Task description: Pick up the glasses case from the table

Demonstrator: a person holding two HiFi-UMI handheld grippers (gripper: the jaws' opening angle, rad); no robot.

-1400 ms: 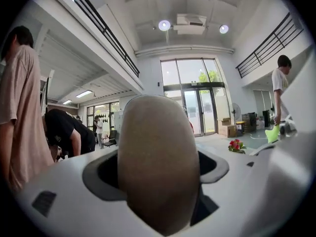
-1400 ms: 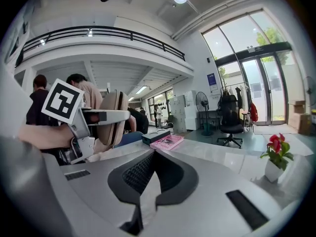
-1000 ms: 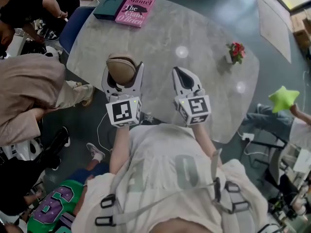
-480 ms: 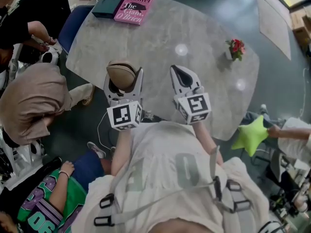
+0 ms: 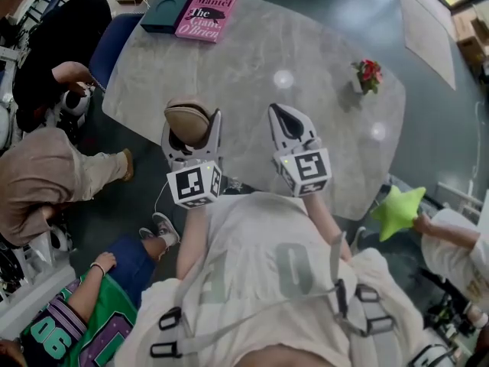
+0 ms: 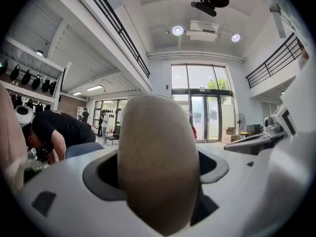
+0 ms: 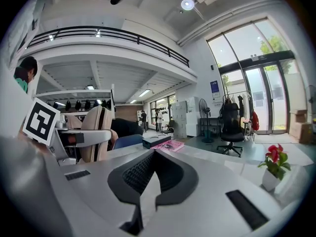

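The tan glasses case (image 5: pixel 189 121) is held off the grey table (image 5: pixel 252 60), clamped upright in my left gripper (image 5: pixel 191 132). In the left gripper view the glasses case (image 6: pixel 157 162) fills the space between the jaws. My right gripper (image 5: pixel 289 122) hovers beside it over the table's near edge, jaws shut with nothing between them. In the right gripper view the right gripper (image 7: pixel 148 181) shows its black pads pressed together, and the case (image 7: pixel 96 132) in the left gripper appears at the left.
A pink book (image 5: pixel 205 14) and a dark teal book (image 5: pixel 170 6) lie at the table's far left corner. A small potted red flower (image 5: pixel 369 75) stands at the right. People surround the table on the left and right; one holds a green star toy (image 5: pixel 397 211).
Both grippers have stayed almost still with the case held. The people around the table have shifted, and the green star toy moved lower at the right.
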